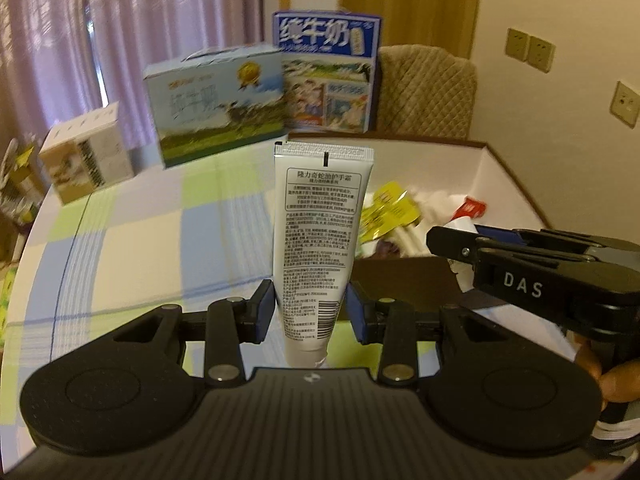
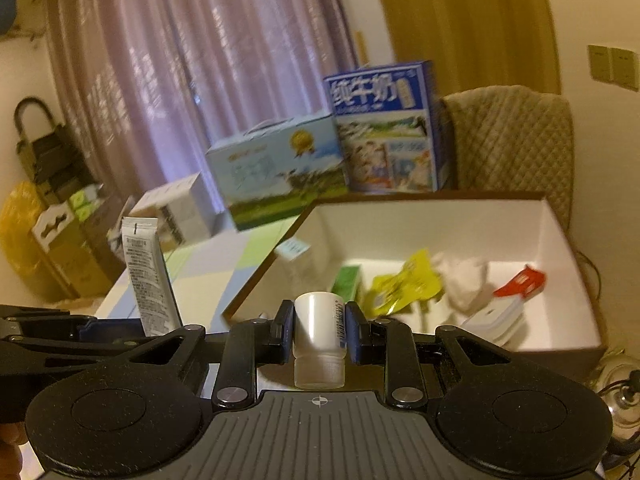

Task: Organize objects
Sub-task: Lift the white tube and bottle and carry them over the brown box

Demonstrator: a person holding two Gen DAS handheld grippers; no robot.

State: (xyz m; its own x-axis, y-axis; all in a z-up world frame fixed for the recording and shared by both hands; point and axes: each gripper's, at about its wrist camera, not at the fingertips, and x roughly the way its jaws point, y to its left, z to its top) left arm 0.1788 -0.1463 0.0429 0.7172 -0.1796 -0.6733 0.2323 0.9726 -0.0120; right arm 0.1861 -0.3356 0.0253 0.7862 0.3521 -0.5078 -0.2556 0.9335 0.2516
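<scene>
My left gripper (image 1: 311, 312) is shut on a white hand-cream tube (image 1: 318, 236), held upright with its crimped end up, above the checked tablecloth (image 1: 160, 240). The same tube (image 2: 146, 276) shows at the left of the right wrist view. My right gripper (image 2: 318, 334) is shut on a small white bottle (image 2: 318, 336), cap toward the camera, held just in front of the near edge of a white-lined open box (image 2: 560, 224). From the right, that gripper (image 1: 460, 246) reaches into the left wrist view near the box (image 1: 496, 168).
Inside the box lie a yellow packet (image 2: 408, 280), a green packet (image 2: 346, 280), white crumpled items (image 2: 464, 276) and a red-and-white pack (image 2: 520, 282). Two milk cartons (image 1: 216, 104) (image 1: 328, 76) and a small box (image 1: 86, 152) stand at the table's back. A padded chair (image 1: 428, 92) is behind.
</scene>
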